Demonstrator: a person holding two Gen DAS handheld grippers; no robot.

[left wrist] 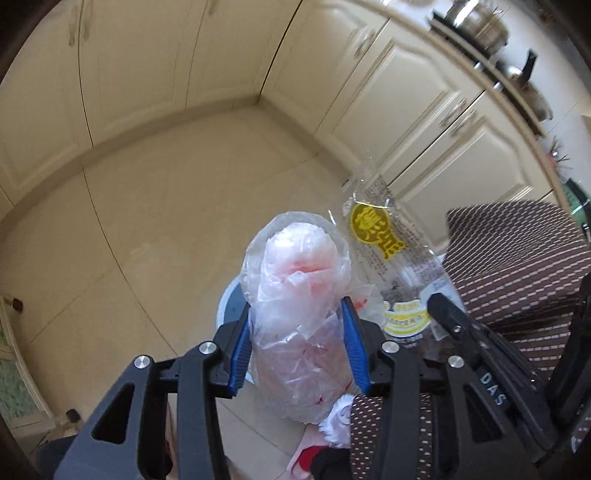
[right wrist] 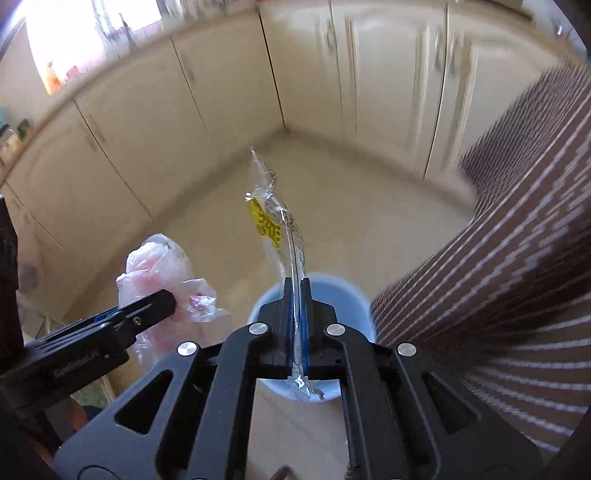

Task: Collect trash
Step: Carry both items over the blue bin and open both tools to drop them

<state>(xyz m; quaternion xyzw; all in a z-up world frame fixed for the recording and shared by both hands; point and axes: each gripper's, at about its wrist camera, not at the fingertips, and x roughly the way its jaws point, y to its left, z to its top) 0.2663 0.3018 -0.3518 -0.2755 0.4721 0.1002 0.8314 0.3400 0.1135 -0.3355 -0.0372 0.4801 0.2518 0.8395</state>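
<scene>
My left gripper (left wrist: 297, 308) is shut on a crumpled clear plastic bag with pink stains (left wrist: 299, 280), which bulges out above its blue pads. Under it shows a pale blue bin (left wrist: 231, 302), mostly hidden by the bag. My right gripper (right wrist: 295, 282) is shut on a flat clear wrapper with a yellow label (right wrist: 271, 221), pinched edge-on between its pads, and hangs over the blue bin (right wrist: 351, 295). In the left wrist view the same wrapper (left wrist: 376, 236) stands to the right of the bag. In the right wrist view the bag (right wrist: 162, 273) and the left gripper (right wrist: 173, 306) are at the left.
Cream cabinet doors (left wrist: 406, 110) run around a beige tiled floor (left wrist: 166, 221). A person's brown patterned sleeve (right wrist: 498, 277) fills the right side, close to the bin. Pots (left wrist: 480, 26) stand on a counter at top right. A red and white cloth (left wrist: 332, 432) lies below.
</scene>
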